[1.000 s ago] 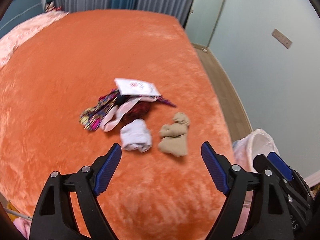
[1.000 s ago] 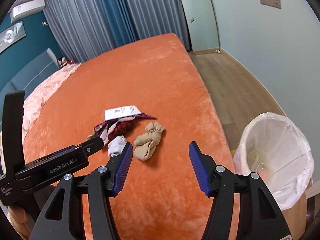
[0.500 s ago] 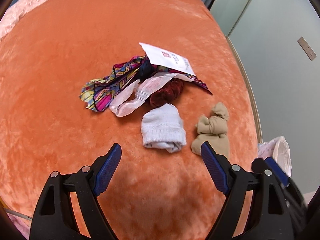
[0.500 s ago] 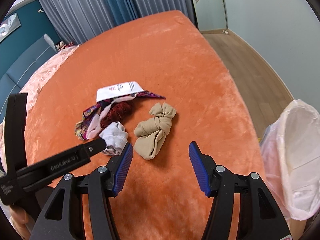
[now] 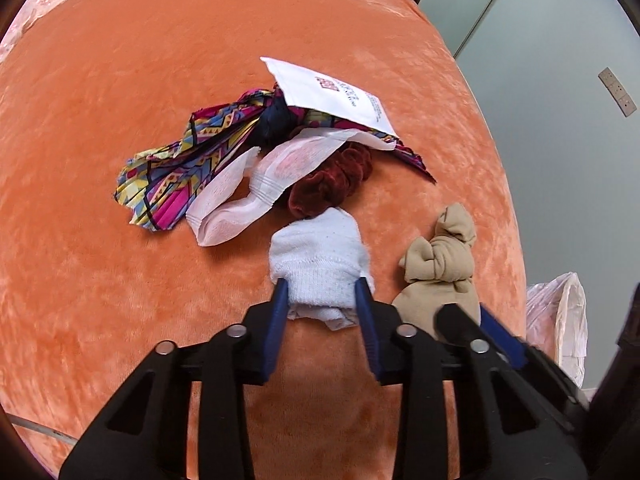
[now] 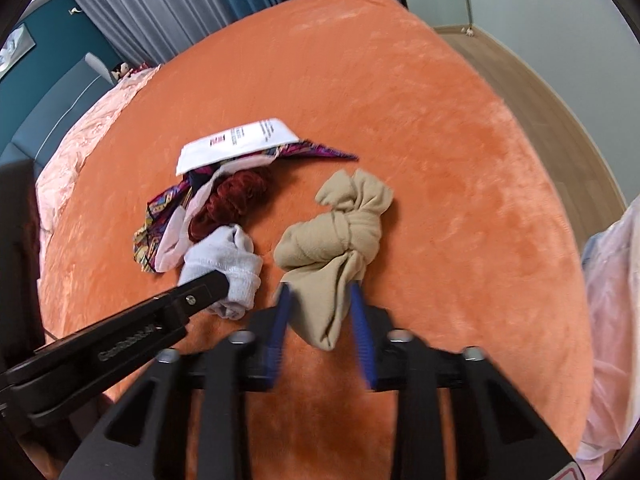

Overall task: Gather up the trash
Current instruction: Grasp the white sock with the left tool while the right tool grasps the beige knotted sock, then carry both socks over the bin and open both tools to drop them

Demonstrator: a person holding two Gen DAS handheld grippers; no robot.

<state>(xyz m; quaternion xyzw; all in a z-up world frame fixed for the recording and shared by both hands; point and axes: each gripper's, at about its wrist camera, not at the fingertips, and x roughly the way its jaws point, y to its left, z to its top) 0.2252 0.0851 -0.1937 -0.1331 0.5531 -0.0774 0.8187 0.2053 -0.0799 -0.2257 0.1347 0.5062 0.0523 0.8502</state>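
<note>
Left hand-held gripper [image 5: 322, 292] closing on white sock [image 5: 320, 256], right hand-held gripper [image 6: 320, 296] on beige stocking [image 6: 332, 240].

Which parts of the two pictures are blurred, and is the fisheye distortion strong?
Left wrist view: sharp throughout, white sock crisp; the orange bed bulges strongly. Right wrist view: motion blur on the right gripper fingers and the plastic bag; the beige bundle stays fairly clear.

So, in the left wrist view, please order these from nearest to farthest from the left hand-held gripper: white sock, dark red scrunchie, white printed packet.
From the left hand-held gripper:
1. White sock, between its closing jaws.
2. Dark red scrunchie, just beyond the sock.
3. White printed packet, at the far end of the pile.
</note>
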